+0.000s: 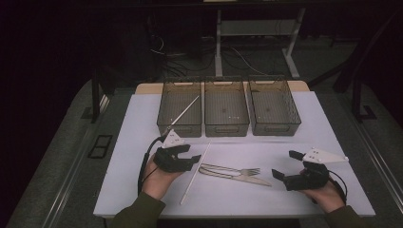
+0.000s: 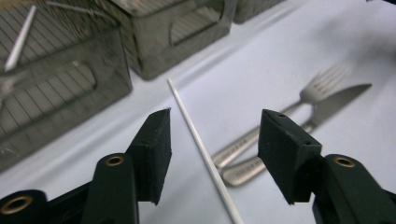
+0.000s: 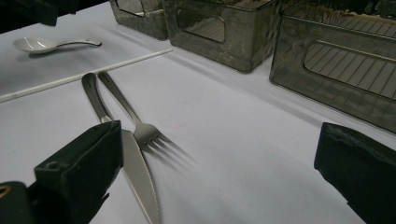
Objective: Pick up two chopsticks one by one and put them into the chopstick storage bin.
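My left gripper hangs low over the white table, just in front of the left bin, and its jaws stand apart with nothing pressed between them. In the left gripper view the white chopstick lies flat on the table and runs up between my two black jaws, nearer the middle than either pad, with clear gaps on both sides, so I am straddling it and not gripping it. In the high view the same chopstick lies slanted, its far end pointing toward the gap between the left bin and the middle bin, its near end toward my left forearm. A second white chopstick leans inside the left bin, one end up against the far wall. Just to the right of the chopstick on the table lie a fork and a knife, side by side and touching along their handles, tips pointing toward my right hand. My right gripper rests near the right edge of the table, well apart from the chopstick, jaws spread wide and empty; in the right gripper view the knife blade passes just beside its left jaw, and a white spoon lies farther off on the table. The right bin stands beside the middle one.
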